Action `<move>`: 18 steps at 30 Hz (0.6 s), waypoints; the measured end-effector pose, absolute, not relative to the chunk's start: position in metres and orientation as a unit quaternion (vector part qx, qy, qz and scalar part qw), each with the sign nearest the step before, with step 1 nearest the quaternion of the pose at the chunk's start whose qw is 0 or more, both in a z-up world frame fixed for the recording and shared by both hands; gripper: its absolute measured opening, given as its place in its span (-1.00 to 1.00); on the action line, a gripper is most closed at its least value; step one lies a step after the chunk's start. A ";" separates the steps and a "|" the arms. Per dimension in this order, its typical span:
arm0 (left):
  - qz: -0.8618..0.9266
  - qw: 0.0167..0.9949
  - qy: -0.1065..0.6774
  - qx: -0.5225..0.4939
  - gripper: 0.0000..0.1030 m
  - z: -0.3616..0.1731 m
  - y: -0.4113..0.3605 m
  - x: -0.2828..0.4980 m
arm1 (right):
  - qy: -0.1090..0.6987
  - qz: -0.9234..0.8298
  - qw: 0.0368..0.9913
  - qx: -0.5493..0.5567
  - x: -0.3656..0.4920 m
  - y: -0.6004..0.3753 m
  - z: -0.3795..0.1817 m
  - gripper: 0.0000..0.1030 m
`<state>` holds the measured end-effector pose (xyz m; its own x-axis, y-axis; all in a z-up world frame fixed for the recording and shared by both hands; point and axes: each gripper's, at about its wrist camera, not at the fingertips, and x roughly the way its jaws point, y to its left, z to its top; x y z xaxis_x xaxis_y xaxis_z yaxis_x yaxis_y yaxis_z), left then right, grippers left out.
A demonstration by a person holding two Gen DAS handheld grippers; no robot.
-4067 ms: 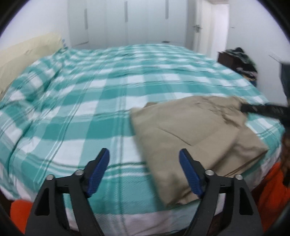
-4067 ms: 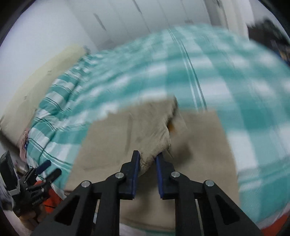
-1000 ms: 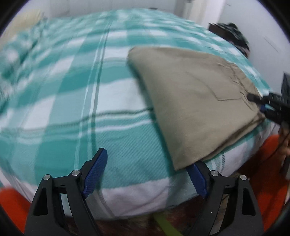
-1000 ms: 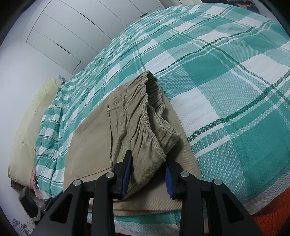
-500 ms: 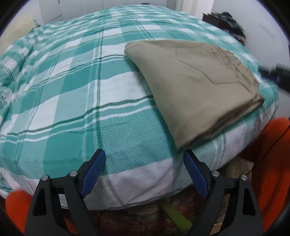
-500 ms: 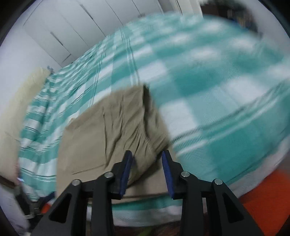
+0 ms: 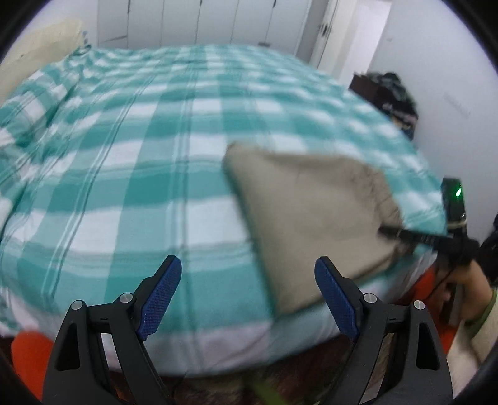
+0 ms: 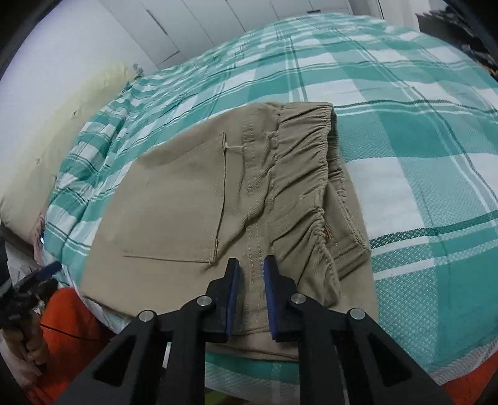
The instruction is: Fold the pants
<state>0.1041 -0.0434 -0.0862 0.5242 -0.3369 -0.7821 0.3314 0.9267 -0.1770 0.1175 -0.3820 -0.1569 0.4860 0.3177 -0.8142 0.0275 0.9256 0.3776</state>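
Note:
The tan pants (image 8: 236,193) lie folded into a compact stack near the foot edge of the bed, elastic waistband on top at the right. My right gripper (image 8: 251,274) sits over the near edge of the stack, its jaws narrowly apart with a strip of the fabric between the pads. In the left wrist view the pants (image 7: 308,215) lie right of centre, and the right gripper's fingers (image 7: 404,233) touch their right edge. My left gripper (image 7: 246,293) is wide open and empty, held off the bed's edge, left of the stack.
The bed wears a teal and white checked cover (image 7: 140,162). A cream pillow (image 8: 46,131) lies at the head. White wardrobe doors (image 7: 199,21) line the far wall. A dark stand with clothes (image 7: 392,96) is at the right. Orange rug (image 8: 71,327) below the bed.
The right gripper set the waistband down on the stack and narrowed its jaws at the near edge. The left gripper stayed open and pulled back and up from the bed's edge.

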 end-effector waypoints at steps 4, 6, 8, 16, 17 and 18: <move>-0.222 0.871 0.433 0.062 0.72 -0.099 -0.095 0.121 | 0.519 0.074 0.836 0.162 0.141 -0.377 -0.120 -0.67; -0.226 0.857 0.451 0.108 0.66 -0.121 -0.117 0.124 | 0.484 0.076 0.862 0.128 0.160 -0.372 -0.085 -0.65; -0.215 0.839 0.477 0.146 0.57 -0.152 -0.132 0.123 | 0.456 0.078 0.882 0.095 0.186 -0.367 -0.062 -0.64; -0.199 0.838 0.491 0.130 0.65 -0.153 -0.126 0.126 | 0.522 0.060 0.848 0.076 0.244 -0.372 -0.151 -0.64; -0.197 0.839 0.490 0.127 0.66 -0.154 -0.125 0.126 | 0.514 0.060 0.851 0.088 0.239 -0.375 -0.146 -0.64; -0.194 0.841 0.489 0.125 0.66 -0.155 -0.124 0.125 | 0.513 0.056 0.851 0.095 0.235 -0.378 -0.139 -0.64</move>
